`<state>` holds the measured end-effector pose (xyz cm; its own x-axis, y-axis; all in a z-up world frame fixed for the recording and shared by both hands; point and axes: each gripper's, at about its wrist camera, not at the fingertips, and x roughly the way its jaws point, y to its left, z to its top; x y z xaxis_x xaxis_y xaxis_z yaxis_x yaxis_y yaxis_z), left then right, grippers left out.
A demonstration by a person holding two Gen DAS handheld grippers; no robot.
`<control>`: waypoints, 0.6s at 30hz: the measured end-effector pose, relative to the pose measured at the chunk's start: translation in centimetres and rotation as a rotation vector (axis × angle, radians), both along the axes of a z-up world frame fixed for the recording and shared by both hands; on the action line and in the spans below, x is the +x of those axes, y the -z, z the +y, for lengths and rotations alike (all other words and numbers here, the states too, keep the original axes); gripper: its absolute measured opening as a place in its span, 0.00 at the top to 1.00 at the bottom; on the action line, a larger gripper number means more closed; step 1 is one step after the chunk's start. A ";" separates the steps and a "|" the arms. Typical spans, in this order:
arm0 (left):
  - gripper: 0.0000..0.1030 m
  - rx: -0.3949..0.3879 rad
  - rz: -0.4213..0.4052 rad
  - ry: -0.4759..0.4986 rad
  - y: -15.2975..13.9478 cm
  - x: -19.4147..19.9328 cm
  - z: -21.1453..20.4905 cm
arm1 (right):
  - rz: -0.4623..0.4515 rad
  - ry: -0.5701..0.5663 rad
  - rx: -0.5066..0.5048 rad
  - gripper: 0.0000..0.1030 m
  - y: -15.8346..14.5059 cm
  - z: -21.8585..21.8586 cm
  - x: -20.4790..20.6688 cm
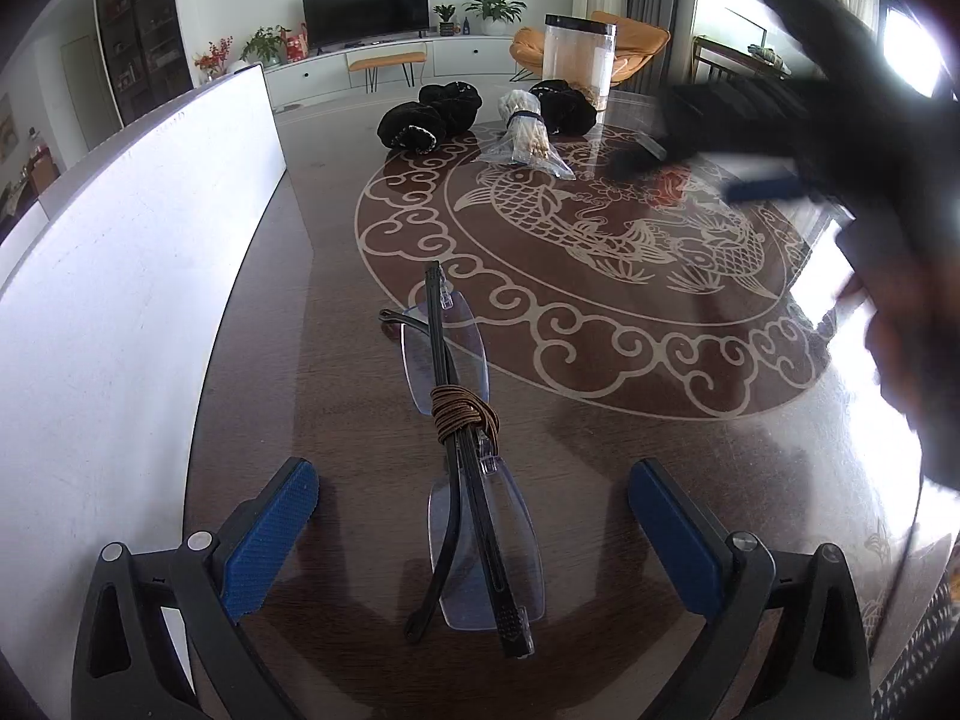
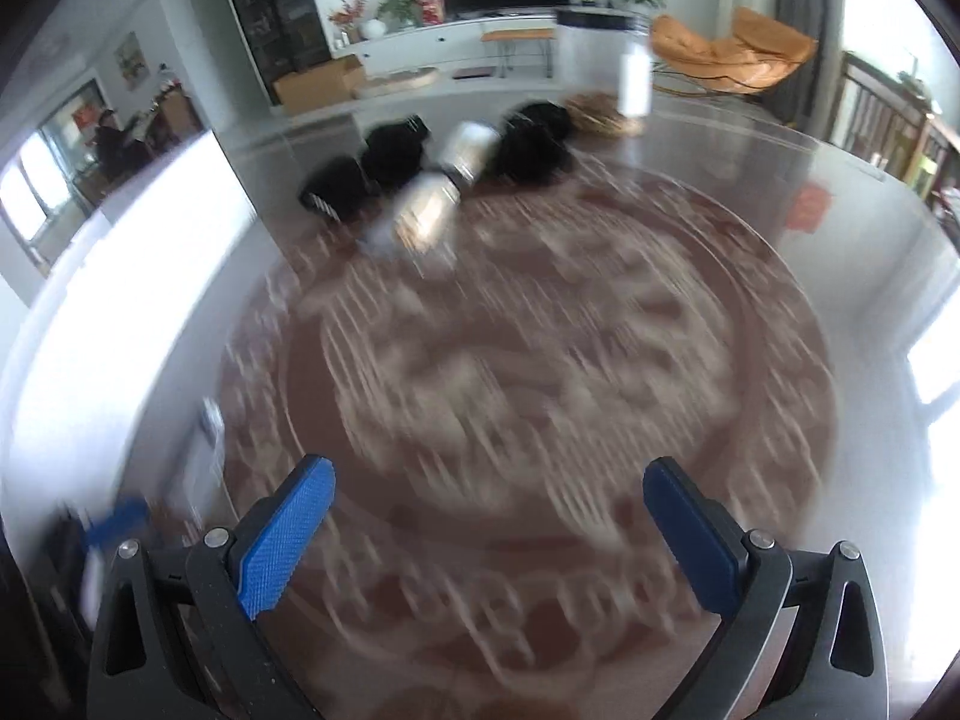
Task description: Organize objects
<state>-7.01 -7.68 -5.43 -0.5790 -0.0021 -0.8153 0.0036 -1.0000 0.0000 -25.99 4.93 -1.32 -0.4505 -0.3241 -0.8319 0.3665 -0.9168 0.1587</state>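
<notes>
A pair of folded rimless glasses [image 1: 465, 462] with black temples and a brown cord wound round the middle [image 1: 465, 414] lies on the dark table [image 1: 336, 324], between the fingers of my left gripper [image 1: 474, 531], which is open and apart from them. My right gripper [image 2: 489, 531] is open and empty above the table's fish pattern [image 2: 540, 360]; its view is motion-blurred. It also shows as a dark blurred shape at the right of the left wrist view [image 1: 840, 138].
Three black fabric bundles [image 1: 414, 126] [image 1: 450, 99] [image 1: 564, 105], a clear bag of pale sticks [image 1: 525, 138] and a clear lidded canister [image 1: 579, 54] sit at the far side. A white board [image 1: 138, 252] stands along the table's left edge.
</notes>
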 end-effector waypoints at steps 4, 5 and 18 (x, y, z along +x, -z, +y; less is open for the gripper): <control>0.00 0.000 0.000 0.000 0.0 0.0 0.0 | -0.055 0.002 -0.004 0.04 -0.6 -3.4 -6.4; 0.00 0.000 0.000 0.000 0.0 0.0 0.0 | -0.081 0.012 -0.007 0.07 -0.4 -4.1 -7.8; 0.00 0.000 -0.001 -0.001 0.0 -0.2 0.0 | -0.132 -0.020 0.006 0.73 2.5 -3.6 -8.7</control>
